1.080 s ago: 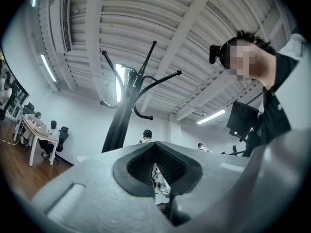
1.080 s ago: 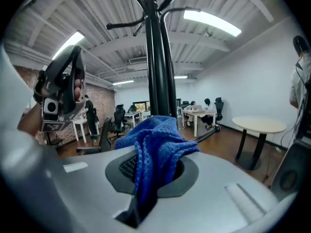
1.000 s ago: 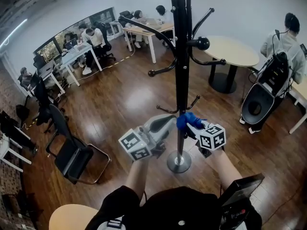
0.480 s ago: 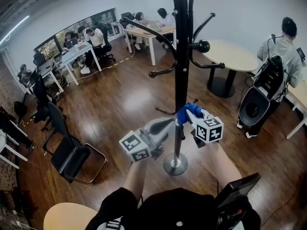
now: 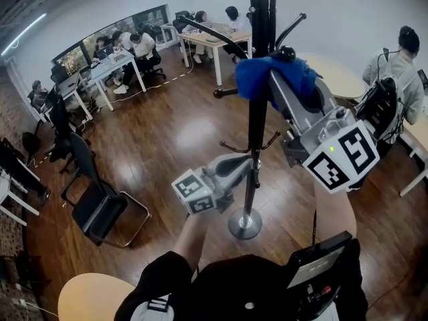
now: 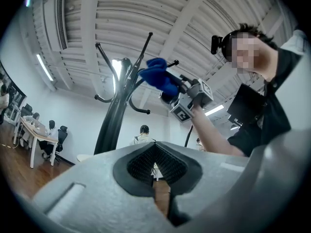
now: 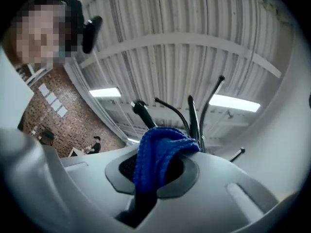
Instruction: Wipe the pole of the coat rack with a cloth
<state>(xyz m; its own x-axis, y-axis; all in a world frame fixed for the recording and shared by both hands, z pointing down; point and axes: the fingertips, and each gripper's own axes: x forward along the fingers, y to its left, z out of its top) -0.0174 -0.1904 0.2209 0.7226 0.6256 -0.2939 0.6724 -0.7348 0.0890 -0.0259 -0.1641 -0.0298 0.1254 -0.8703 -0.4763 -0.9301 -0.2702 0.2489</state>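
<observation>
- Blue cloth (image 5: 273, 76) is pinched in the jaws of my right gripper (image 5: 289, 89). The right gripper view shows the jaws pressed onto the fold, with the cloth (image 7: 156, 155) bunching up out of the top and hanging down in the slot.
- My right gripper is raised high. In the head view the cloth lies across the pole (image 5: 255, 134) of the coat rack, level with the upper hooks (image 5: 291, 32).
- From the left gripper view the cloth (image 6: 158, 74) sits against the top of the pole (image 6: 112, 116), among the hooks. I can't confirm it presses on the pole.
- The jaws of my left gripper (image 5: 239, 168) are pressed together with nothing between them. The left gripper view shows only a thin seam between the ribbed pads (image 6: 167, 163).
- My left gripper is held low, its jaw tips just beside the lower pole and above the round base (image 5: 245, 224). I can't tell whether it touches the pole.
- The coat rack stands upright on the wood floor (image 5: 180, 139).
</observation>
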